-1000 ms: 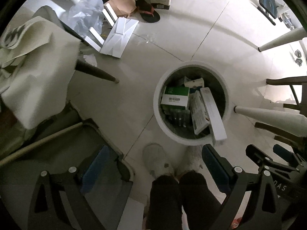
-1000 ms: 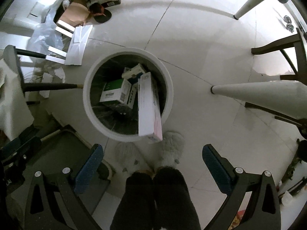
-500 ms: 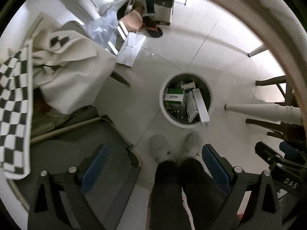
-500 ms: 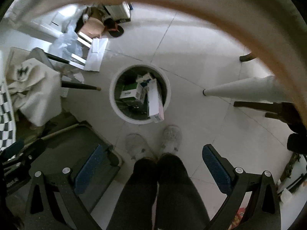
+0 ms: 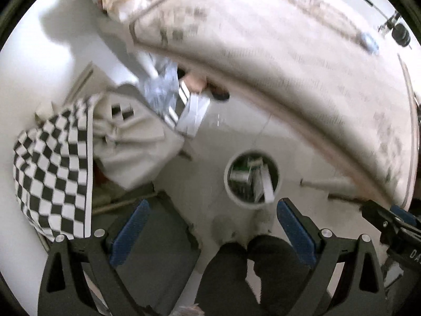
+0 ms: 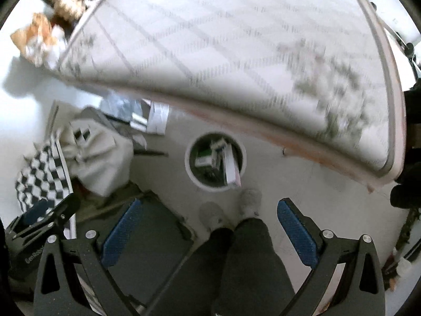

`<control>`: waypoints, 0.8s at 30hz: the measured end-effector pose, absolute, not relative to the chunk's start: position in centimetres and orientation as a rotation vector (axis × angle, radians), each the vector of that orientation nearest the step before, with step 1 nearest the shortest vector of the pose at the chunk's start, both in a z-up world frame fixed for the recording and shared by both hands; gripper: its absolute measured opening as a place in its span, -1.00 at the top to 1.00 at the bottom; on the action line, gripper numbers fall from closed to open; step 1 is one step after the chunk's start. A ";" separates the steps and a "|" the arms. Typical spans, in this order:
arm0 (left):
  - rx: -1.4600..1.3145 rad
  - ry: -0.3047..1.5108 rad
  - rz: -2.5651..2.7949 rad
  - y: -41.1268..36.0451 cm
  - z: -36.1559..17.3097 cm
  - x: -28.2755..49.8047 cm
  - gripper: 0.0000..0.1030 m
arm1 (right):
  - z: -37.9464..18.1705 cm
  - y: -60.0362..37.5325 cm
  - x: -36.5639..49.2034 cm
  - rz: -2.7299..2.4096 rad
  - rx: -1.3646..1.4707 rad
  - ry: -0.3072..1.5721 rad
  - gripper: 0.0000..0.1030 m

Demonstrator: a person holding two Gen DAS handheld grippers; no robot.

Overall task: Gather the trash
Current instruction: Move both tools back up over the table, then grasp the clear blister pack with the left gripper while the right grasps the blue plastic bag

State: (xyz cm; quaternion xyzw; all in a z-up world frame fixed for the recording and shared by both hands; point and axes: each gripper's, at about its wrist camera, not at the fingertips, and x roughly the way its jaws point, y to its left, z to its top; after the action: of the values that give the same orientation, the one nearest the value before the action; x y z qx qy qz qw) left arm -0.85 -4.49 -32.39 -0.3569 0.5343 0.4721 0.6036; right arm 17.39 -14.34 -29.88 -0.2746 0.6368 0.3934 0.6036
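A round white trash bin [image 5: 228,184] [image 6: 190,167] stands on the tiled floor far below, filled with boxes; a long white box [image 5: 267,187] [image 6: 231,167] leans over its near rim. My left gripper [image 5: 213,230] and right gripper [image 6: 208,229] both hang high above the floor, open, with nothing between their blue pads [image 5: 130,230] [image 6: 296,233]. The right gripper's black body [image 5: 392,226] shows at the left wrist view's right edge, and the left gripper's body [image 6: 39,223] at the right wrist view's left edge. Both views are blurred.
A patterned tabletop [image 5: 302,65] [image 6: 236,65] fills the upper part of both views. A checkered cloth and beige bag [image 5: 65,163] [image 6: 79,158] drape a chair at left. Crumpled wrappers [image 6: 39,39] lie beyond the table's far-left corner. A person's dark legs and slippers [image 6: 250,202] stand by the bin.
Both grippers have risen well above the bin; it looks much smaller now. The tabletop's top surface has come into view, filling the upper frames. Both stayed open.
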 end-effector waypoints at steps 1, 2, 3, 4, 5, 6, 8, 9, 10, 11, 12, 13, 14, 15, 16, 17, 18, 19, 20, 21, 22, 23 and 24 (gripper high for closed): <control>-0.809 1.220 1.104 -3.9 -31.6 0.0 -0.93 | -29.3 -13.5 18.3 0.905 -0.629 1.468 -1.00; -0.789 1.203 1.111 -3.0 -30.8 1.0 -0.93 | -28.6 -12.6 19.5 0.898 -0.624 1.457 -1.00; -0.775 1.192 1.115 -2.4 -30.4 1.8 -0.93 | -28.0 -11.6 21.1 0.885 -0.614 1.445 -1.00; -0.760 1.180 1.110 -1.4 -30.0 3.2 -0.93 | -27.5 -10.8 22.4 0.877 -0.600 1.439 -1.00; -0.755 1.168 1.098 -0.7 -29.8 4.1 -0.94 | -27.1 -9.8 24.0 0.873 -0.592 1.433 -1.00; -0.753 1.161 1.086 0.0 -29.8 5.0 -1.00 | -26.9 -8.6 26.0 0.863 -0.600 1.421 -1.00; -0.750 1.171 1.065 2.1 -30.3 7.2 -1.00 | -26.9 -6.3 29.3 0.852 -0.622 1.400 -1.00; -0.749 1.183 1.060 3.2 -30.7 8.5 -1.00 | -27.0 -4.7 31.2 0.846 -0.649 1.392 -1.00; -0.750 1.194 1.057 4.5 -31.3 10.0 -1.00 | -27.3 -3.5 32.7 0.842 -0.669 1.386 -1.00; -0.749 1.204 1.056 5.7 -31.7 11.3 -1.00 | -27.7 -1.5 35.0 0.844 -0.702 1.376 -1.00; -0.748 1.215 1.057 6.4 -32.0 12.3 -1.00 | -28.1 -0.1 36.5 0.845 -0.736 1.370 -1.00; -0.748 1.229 1.060 7.5 -32.6 13.5 -1.00 | -28.7 1.9 38.5 0.850 -0.788 1.362 -1.00; -0.755 1.246 1.066 8.8 -33.3 15.0 -1.00 | -29.4 3.4 40.0 0.857 -0.823 1.354 -1.00; -0.766 1.257 1.066 9.8 -33.8 16.2 -1.00 | -30.0 5.3 41.7 0.864 -0.870 1.344 -1.00; -0.779 1.267 1.068 10.7 -34.3 17.4 -1.00 | -30.8 6.3 42.5 0.870 -0.908 1.337 -1.00; -0.795 1.281 1.070 12.0 -35.1 19.0 -1.00 | -31.6 7.9 43.9 0.880 -0.957 1.326 -1.00; -0.806 1.289 1.067 12.8 -35.7 20.4 -1.00 | -32.6 10.1 45.5 0.898 -1.031 1.307 -1.00; -0.815 1.299 1.065 13.6 -36.3 21.4 -1.00 | -33.4 11.0 45.9 0.902 -1.072 1.294 -1.00; -0.820 1.310 1.062 14.5 -36.9 22.7 -1.00 | -34.4 12.8 47.1 0.920 -1.146 1.274 -1.00; -0.824 1.318 1.060 15.2 -37.5 23.8 -1.00 | -35.1 13.8 47.7 0.929 -1.191 1.266 -1.00; -0.828 1.325 1.059 15.8 -37.9 24.7 -1.00 | -35.7 14.8 48.4 0.939 -1.230 1.259 -1.00; -0.832 1.334 1.057 16.5 -38.4 25.7 -1.00 | -36.3 15.8 48.8 0.964 -1.272 1.251 -1.00; -0.836 1.340 1.055 17.0 -38.7 26.3 -1.00 | -37.1 16.8 49.2 0.986 -1.324 1.240 -1.00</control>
State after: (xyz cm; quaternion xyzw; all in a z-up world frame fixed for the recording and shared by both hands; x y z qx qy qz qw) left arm 26.27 17.02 -38.74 -0.3580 0.5737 0.4517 0.5819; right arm 49.17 16.81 -37.07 -0.5506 0.5156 0.4101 0.5127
